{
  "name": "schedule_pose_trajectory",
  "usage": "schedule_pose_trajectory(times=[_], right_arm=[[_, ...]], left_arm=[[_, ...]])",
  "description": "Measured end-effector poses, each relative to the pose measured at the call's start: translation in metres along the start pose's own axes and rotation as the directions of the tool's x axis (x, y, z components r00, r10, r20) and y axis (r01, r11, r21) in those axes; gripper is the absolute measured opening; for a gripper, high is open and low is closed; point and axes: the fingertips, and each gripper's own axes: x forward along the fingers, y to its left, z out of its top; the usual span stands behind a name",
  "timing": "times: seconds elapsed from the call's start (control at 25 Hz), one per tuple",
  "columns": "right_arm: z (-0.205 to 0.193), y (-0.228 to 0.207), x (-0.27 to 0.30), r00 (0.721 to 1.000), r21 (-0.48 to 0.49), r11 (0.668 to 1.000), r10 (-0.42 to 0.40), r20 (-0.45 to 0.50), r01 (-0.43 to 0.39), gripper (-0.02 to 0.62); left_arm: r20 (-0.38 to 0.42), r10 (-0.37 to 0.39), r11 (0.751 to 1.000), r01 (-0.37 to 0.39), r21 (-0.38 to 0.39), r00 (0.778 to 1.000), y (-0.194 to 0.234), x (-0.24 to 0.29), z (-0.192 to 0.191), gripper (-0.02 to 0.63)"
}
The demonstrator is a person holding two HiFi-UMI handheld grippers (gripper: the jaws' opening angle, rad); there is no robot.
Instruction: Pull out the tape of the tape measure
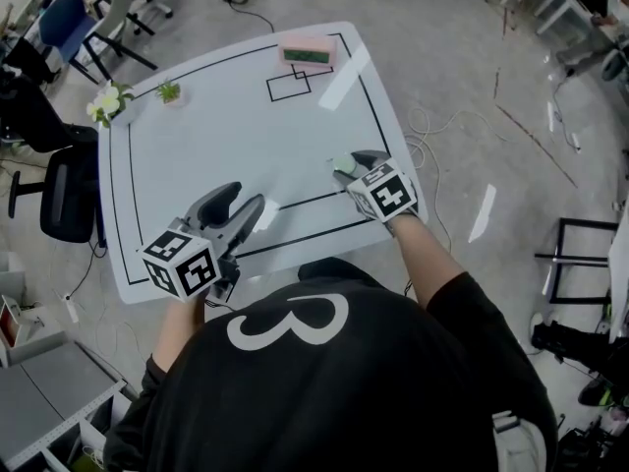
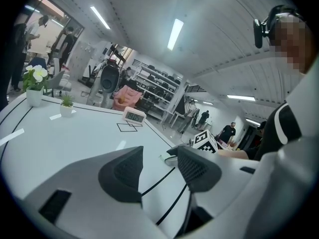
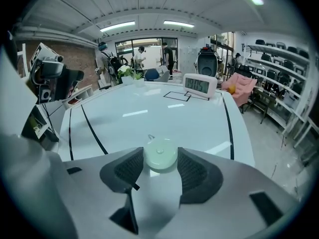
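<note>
Right gripper view: the right gripper (image 3: 160, 166) has both ribbed pads against the sides of the tape measure (image 3: 160, 152), a small round pale-green case lying flat on the white table (image 3: 199, 118), near its right edge on the person's side. The jaws stand about half closed on the case, and I'd judge the grip is there to pin it so it cannot slide when the tape is drawn. A small loop (image 3: 150, 137) shows at the case's far edge, probably the tape's end, left free of the pads. The left gripper (image 2: 160, 156), well apart to the left by the near edge, points across toward the case with its jaws wide and only bare table between them, likely ready for that loop. No tape is out yet. Farther back stand 1 digital clock (image 1: 308, 54), 1 small green plant (image 1: 169, 92) and 1 pot of white flowers (image 1: 108, 101), all well clear of the pull.
</note>
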Motion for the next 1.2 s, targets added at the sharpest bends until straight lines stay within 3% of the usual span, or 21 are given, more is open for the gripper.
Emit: schedule_pose_trajectory(times=[0.52,0.84,1.2], right_arm=[[0.006,0.003,-0.005,1.0,0.008,1.0,0.01,0.002,-0.01,0.222],[0.045,0.024,-0.044,0.993,-0.028,0.998,0.062,0.104,-0.059,0.222],[0.095,0.075,-0.112,0.962,-0.127,0.985,0.141,0.234,-0.114,0.222]], left_arm=[[0.015,0.007,1.0,-0.008,0.022,1.0,-0.002,-0.011,0.003,0.193],[0.037,-0.004,0.999,0.003,0.051,0.999,-0.01,-0.017,0.013,0.193],[0.082,-0.024,0.996,0.017,0.088,0.996,-0.027,-0.033,0.024,0.193]])
